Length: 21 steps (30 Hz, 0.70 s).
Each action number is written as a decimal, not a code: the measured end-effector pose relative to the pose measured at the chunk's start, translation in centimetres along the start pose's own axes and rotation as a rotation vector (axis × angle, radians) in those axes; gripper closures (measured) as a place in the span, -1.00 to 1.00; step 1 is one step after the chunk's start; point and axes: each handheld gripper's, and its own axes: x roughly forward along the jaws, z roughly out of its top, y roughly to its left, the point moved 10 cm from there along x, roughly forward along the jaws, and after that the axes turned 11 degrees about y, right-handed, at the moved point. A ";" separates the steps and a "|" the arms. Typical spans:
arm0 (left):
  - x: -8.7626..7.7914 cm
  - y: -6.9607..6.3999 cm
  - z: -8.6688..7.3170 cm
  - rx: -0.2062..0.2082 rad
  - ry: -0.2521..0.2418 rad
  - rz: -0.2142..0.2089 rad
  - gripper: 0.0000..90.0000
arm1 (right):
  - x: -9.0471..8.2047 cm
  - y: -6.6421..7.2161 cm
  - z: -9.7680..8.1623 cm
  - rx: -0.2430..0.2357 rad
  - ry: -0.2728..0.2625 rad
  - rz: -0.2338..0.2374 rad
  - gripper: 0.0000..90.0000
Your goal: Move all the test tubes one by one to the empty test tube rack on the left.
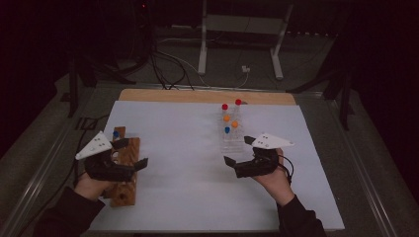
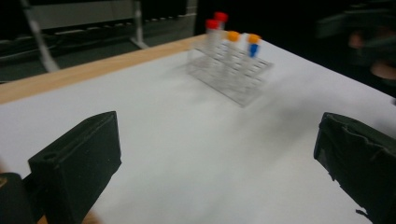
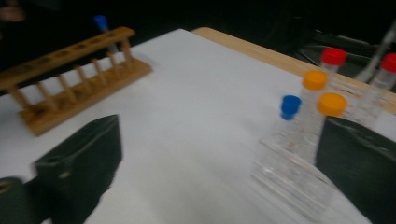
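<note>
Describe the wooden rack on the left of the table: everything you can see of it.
The wooden rack is light brown, with a top bar bored with a row of holes, thin posts and a base. It stands upright on the white sheet near the left edge, partly under the left gripper. One blue-capped tube stands in its far end hole.

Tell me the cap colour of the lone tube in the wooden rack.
Blue. The tube in the wooden rack shows best in the right gripper view.

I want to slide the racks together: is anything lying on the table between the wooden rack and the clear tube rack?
No. In the high view, the stretch between the wooden rack and the clear tube rack is bare white table; the right gripper view agrees.
</note>
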 end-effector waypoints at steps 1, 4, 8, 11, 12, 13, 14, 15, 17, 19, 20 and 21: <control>0.3 -0.7 -0.1 0.006 -0.001 -0.021 -0.96 | 0.3 -0.2 -0.1 0.005 0.004 -0.003 -0.91; 1.1 -2.5 -0.7 0.036 0.004 -0.056 -0.96 | 1.2 -1.0 -0.3 0.015 0.018 -0.027 -0.83; 2.1 -4.4 -1.3 0.068 0.013 -0.087 -0.96 | 2.3 -1.9 -0.6 0.030 0.026 -0.051 -0.61; 2.5 -5.5 -1.6 0.090 0.015 -0.099 -0.96 | 3.1 -2.4 -0.8 0.031 0.045 -0.072 -0.43; 2.6 -5.7 -1.7 0.095 0.016 -0.096 -0.96 | 3.4 -2.7 -0.8 0.035 0.047 -0.083 -0.35; 2.7 -6.0 -1.8 0.100 0.020 -0.101 -0.96 | 3.6 -2.9 -0.9 0.035 0.052 -0.088 -0.27; 2.8 -6.3 -1.9 0.100 0.020 -0.106 -0.96 | 3.9 -3.1 -0.9 0.044 0.055 -0.091 -0.22; 2.9 -6.5 -2.0 0.103 0.020 -0.110 -0.96 | 4.1 -3.3 -0.9 0.051 0.055 -0.095 -0.16; 3.1 -6.8 -2.3 0.104 0.025 -0.117 -0.96 | 4.6 -3.8 -0.9 0.060 0.066 -0.108 -0.04; 3.3 -7.0 -2.5 0.104 0.032 -0.128 -0.96 | 5.0 -4.2 -1.0 0.065 0.077 -0.117 0.07; 3.4 -7.1 -2.6 0.106 0.035 -0.124 -0.96 | 5.3 -4.3 -1.0 0.067 0.081 -0.126 0.11; 3.5 -7.2 -2.8 0.111 0.041 -0.131 -0.96 | 5.5 -4.5 -0.9 0.073 0.084 -0.129 0.16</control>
